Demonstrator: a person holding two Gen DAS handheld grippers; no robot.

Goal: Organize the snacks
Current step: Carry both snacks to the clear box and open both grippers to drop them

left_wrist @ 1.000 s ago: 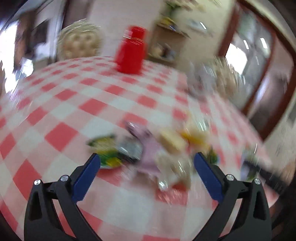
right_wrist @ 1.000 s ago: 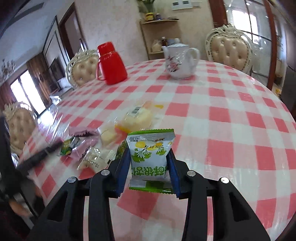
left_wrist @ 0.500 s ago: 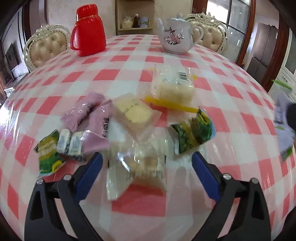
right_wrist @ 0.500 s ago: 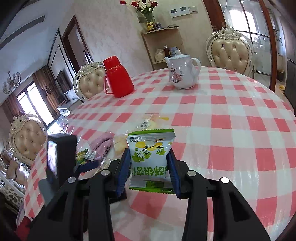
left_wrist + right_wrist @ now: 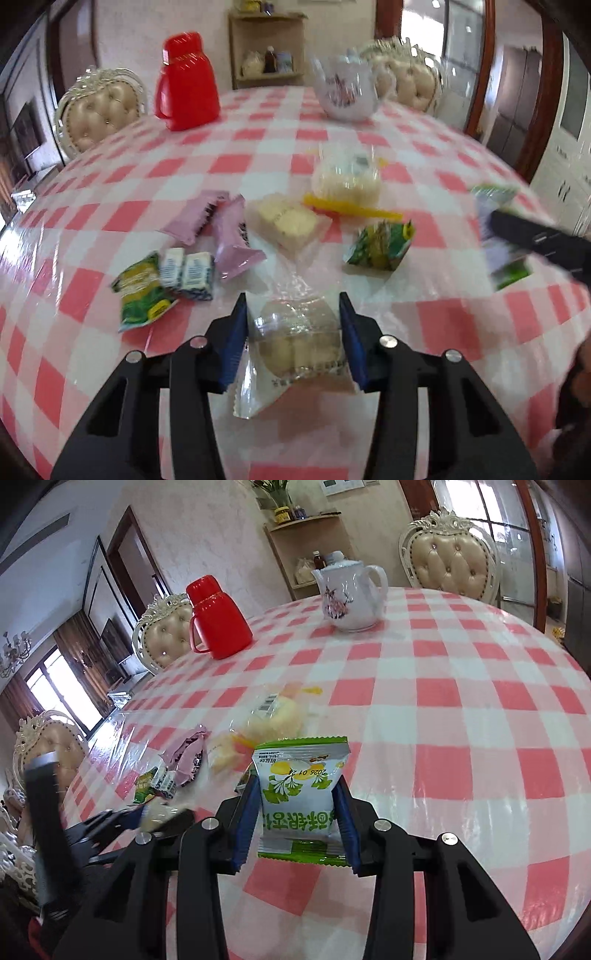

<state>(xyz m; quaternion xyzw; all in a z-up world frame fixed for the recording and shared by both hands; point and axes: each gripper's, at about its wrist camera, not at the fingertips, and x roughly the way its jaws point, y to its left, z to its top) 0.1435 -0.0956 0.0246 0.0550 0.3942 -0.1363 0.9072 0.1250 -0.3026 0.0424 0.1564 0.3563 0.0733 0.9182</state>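
A clear-wrapped pastry packet (image 5: pixel 299 343) lies on the checked tablecloth (image 5: pixel 461 321) between the blue pads of my left gripper (image 5: pixel 293 332). Its jaws are closing, and the pads touch the wrapper's sides. My right gripper (image 5: pixel 297 812) is shut on a green-and-white snack packet (image 5: pixel 299 775), held upright just above the table. In the left wrist view that right gripper (image 5: pixel 535 240) shows blurred at the right edge. More snacks lie ahead of the left gripper: pink packets (image 5: pixel 232 232), a green packet (image 5: pixel 142 291), small blue-white packs (image 5: pixel 188 273), a pale cake (image 5: pixel 286 218) and a green crumpled packet (image 5: pixel 380 247).
A red thermos jug (image 5: pixel 186 81) and a white flowered teapot (image 5: pixel 347 92) stand at the far side of the round table. A clear bag with a yellow strip (image 5: pixel 347 177) lies mid-table. Padded chairs (image 5: pixel 96 107) ring the table. A person's hand shows at the right edge.
My left gripper swung over the snack pile, moved in low, and its wide-open jaws closed around the clear pastry packet. The right gripper kept its packet and barely moved.
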